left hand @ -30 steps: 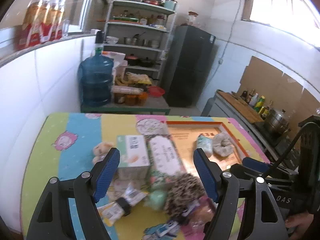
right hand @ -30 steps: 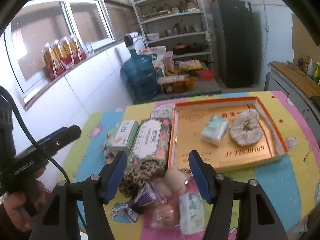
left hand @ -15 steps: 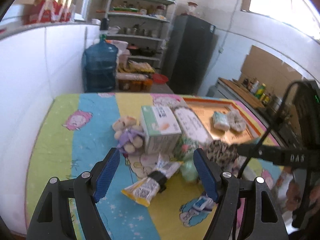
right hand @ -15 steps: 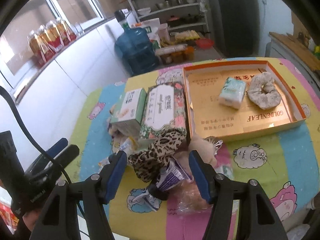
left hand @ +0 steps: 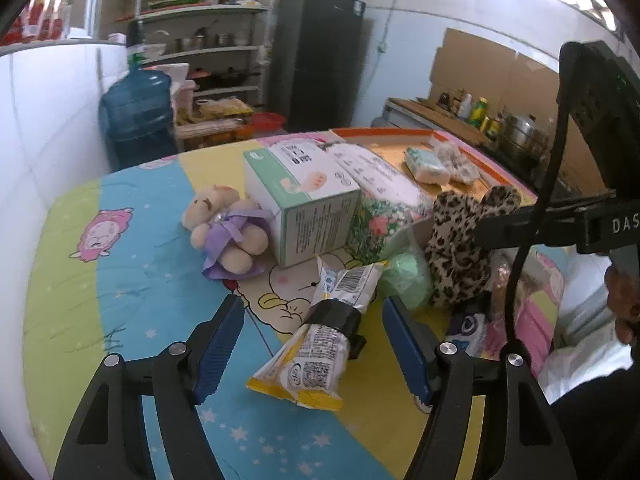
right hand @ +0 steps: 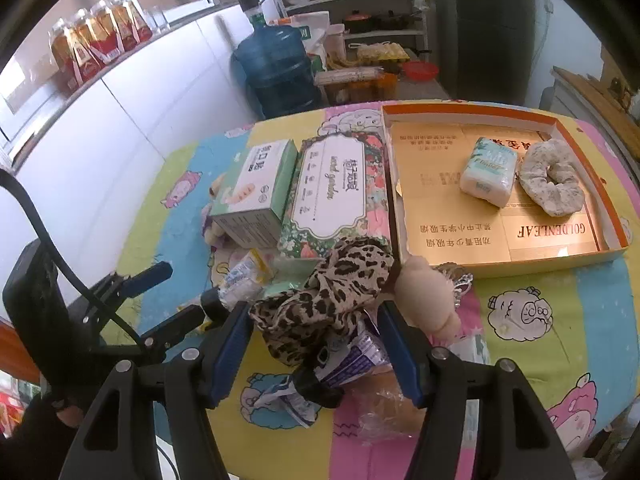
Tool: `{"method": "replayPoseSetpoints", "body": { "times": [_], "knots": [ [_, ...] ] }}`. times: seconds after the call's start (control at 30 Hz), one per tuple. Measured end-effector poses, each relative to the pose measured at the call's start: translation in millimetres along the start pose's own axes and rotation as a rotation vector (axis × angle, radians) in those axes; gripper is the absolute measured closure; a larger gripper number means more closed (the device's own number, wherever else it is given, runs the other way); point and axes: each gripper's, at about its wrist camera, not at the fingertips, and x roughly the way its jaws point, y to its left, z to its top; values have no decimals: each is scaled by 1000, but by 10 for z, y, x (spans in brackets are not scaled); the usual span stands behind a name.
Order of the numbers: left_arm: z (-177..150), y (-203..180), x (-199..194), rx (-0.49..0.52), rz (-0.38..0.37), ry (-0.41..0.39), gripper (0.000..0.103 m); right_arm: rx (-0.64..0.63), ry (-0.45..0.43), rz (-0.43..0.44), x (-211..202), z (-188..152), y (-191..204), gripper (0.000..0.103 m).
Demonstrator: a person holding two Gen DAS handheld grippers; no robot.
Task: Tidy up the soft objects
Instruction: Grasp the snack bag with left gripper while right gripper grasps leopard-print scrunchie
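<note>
1. My left gripper (left hand: 312, 346) had just been narrowing but stood apart, its pads clear of the yellow clipped packet (left hand: 316, 344) lying between them; I judged this the approach to a pick — nothing was held.
2. My right gripper (right hand: 316, 346) stood apart above the leopard scrunchie (right hand: 324, 300), which lay between its fingers, untouched as far as I could tell; a beige plush (right hand: 428, 300) sat just right of them.
3. The orange tray (right hand: 500, 268), ahead and right of that gripper, held a tissue pack (right hand: 488, 172) and a pale scrunchie (right hand: 552, 180).
4. Next, I reckoned, each tool needed to sink and close gently — soft things slip; then carry to the tray.
</note>
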Motion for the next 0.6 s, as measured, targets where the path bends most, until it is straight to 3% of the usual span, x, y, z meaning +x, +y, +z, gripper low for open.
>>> {"method": "replayPoseSetpoints", "body": {
  "times": [0.17,0.47,0.5,0.53,0.6],
  "knots": [
    [31,42,176,62,-73,41,30,-17,9,-10,34,16,8,39],
    [116,82,465,119,-133,105,31,-23,20,13,85,12,3,39],
    [115,74,500,118,-141,112,38,-26,18,15,85,9,5,42],
    [119,58,537,116,-141,121,44,-28,16,19,82,4,6,52],
    [113,49,599,101,-157,134,51,-30,14,18,78,3,4,66]
  ]
}}
